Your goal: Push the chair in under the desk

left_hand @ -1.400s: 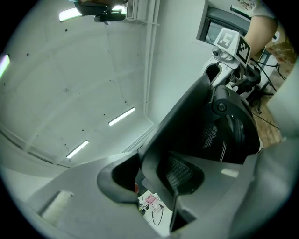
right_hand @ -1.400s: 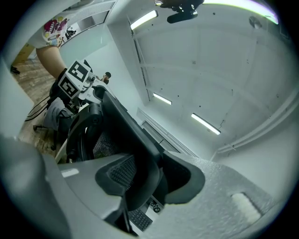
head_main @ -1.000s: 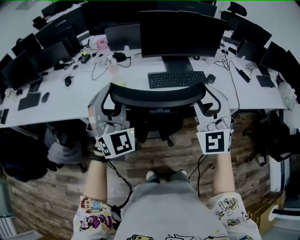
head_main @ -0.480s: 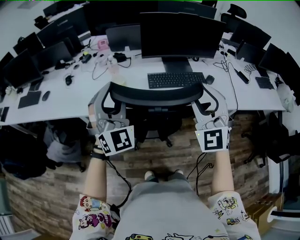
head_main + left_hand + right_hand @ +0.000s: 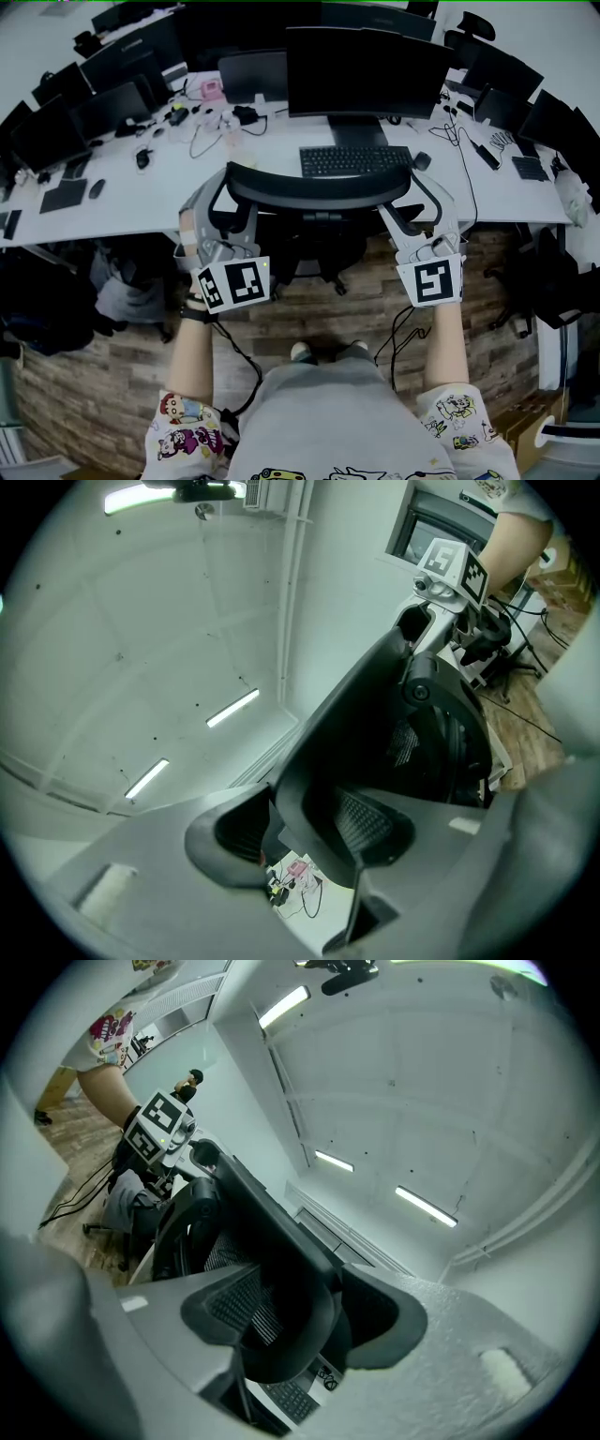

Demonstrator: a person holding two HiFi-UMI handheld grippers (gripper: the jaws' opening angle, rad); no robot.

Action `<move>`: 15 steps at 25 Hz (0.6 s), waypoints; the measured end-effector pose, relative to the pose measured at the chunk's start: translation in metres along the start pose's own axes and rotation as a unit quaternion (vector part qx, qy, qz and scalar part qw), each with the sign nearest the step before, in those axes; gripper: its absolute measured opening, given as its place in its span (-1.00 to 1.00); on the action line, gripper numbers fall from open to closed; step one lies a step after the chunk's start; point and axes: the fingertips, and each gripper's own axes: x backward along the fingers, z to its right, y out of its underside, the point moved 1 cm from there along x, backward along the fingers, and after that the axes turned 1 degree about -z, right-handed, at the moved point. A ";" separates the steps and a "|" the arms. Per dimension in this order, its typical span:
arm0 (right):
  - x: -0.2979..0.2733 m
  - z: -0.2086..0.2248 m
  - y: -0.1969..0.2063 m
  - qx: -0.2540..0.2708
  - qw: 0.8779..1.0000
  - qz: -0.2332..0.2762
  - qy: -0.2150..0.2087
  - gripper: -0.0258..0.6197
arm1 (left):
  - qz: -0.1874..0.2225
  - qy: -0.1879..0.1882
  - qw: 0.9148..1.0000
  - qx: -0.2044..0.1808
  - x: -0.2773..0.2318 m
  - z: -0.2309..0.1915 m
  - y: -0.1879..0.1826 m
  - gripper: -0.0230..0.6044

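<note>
White surface (image 5: 122,202) is stretching across the view, carrying a dark monitor (image 5: 366,70) and keyboard (image 5: 354,160). Black chair (image 5: 319,187) is standing at its front edge, seat reaching underneath. Left claw (image 5: 223,202) and right claw (image 5: 420,202) are each straddling one end of the backrest's top rail, jaws just opening, standing wide, not gripping.

Cool, even overhead light fills the head view: the white surface (image 5: 141,202) reads bright without glare, while the monitors (image 5: 366,70) and the floor (image 5: 309,309) below stay dim. Straight edges bow strongly toward the borders. Both gripper views sit inside a black circular vignette. There the ceiling light strips (image 5: 232,708) glow crisply, the chair back (image 5: 356,733) is a dark silhouette, and the nearest foreground is soft and out of focus.
</note>
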 end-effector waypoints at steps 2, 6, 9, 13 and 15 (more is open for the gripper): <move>0.005 -0.002 0.002 0.000 1.000 -0.003 -0.002 -0.11 | -0.005 0.002 1.000 0.006 0.005 0.001 0.004 -0.22; 0.015 -0.008 0.004 -0.008 1.000 -0.007 0.000 -0.10 | -0.006 0.012 1.000 0.010 0.014 0.003 0.006 -0.22; 0.021 -0.015 0.005 -0.014 1.000 -0.010 -0.002 -0.10 | -0.010 0.017 1.000 0.022 0.021 0.006 0.008 -0.22; 0.035 -0.027 0.005 -0.029 0.999 -0.013 -0.007 -0.11 | -0.008 0.030 0.999 0.023 0.035 0.011 0.007 -0.22; 0.041 -0.031 0.003 -0.044 0.999 -0.006 -0.004 -0.11 | -0.010 0.031 0.999 0.037 0.042 0.012 0.007 -0.22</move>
